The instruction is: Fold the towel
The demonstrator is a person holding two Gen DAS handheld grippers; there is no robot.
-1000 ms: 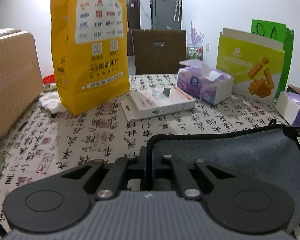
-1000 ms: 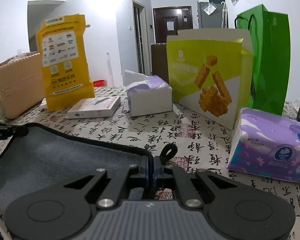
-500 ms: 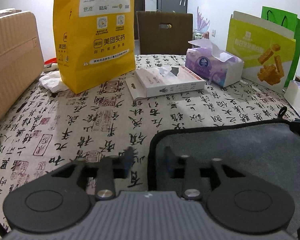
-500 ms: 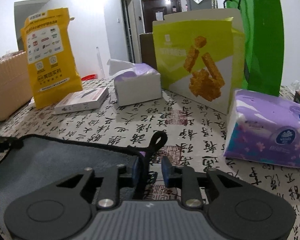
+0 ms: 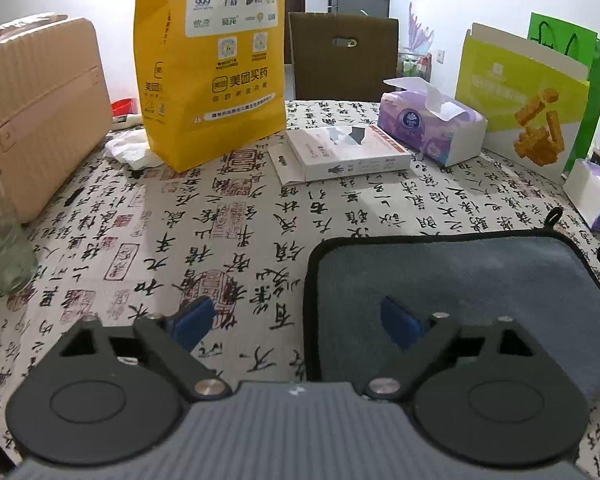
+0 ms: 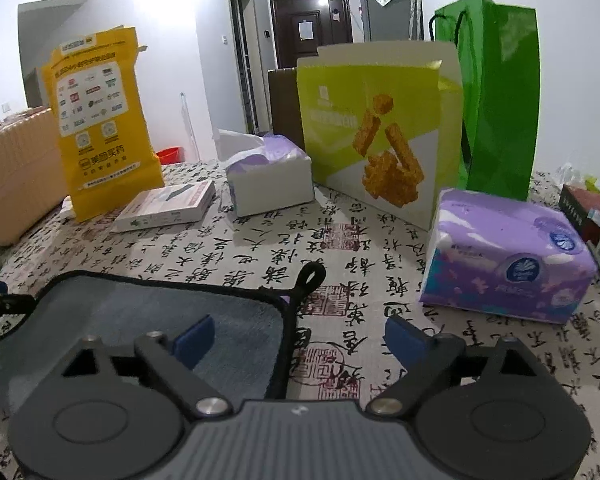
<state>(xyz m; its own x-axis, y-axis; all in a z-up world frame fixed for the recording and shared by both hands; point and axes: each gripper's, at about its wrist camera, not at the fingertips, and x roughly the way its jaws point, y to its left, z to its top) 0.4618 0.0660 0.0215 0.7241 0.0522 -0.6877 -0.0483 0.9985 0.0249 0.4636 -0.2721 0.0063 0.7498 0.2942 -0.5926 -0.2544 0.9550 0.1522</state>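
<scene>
A grey towel [image 5: 452, 280] with black trim lies flat on the calligraphy-print tablecloth [image 5: 204, 232]. My left gripper [image 5: 296, 322] is open and empty, its jaws straddling the towel's left edge. In the right wrist view the towel [image 6: 140, 320] fills the lower left, with its black hanging loop [image 6: 310, 278] at the far right corner. My right gripper [image 6: 296, 334] is open and empty, straddling the towel's right edge. The other gripper's tip shows at each view's edge.
A yellow paper bag [image 5: 208, 60], a flat white box [image 5: 344, 152], an open tissue box [image 5: 432, 128], a lime snack carton [image 6: 380, 136], a green bag [image 6: 496, 96] and a purple tissue pack [image 6: 504, 256] stand behind the towel. A beige suitcase [image 5: 32, 112] and a glass [image 5: 4, 256] are at left.
Both grippers were shut on the towel's raised far corners. They lowered, opened wide and let go. The towel now lies flat on the table.
</scene>
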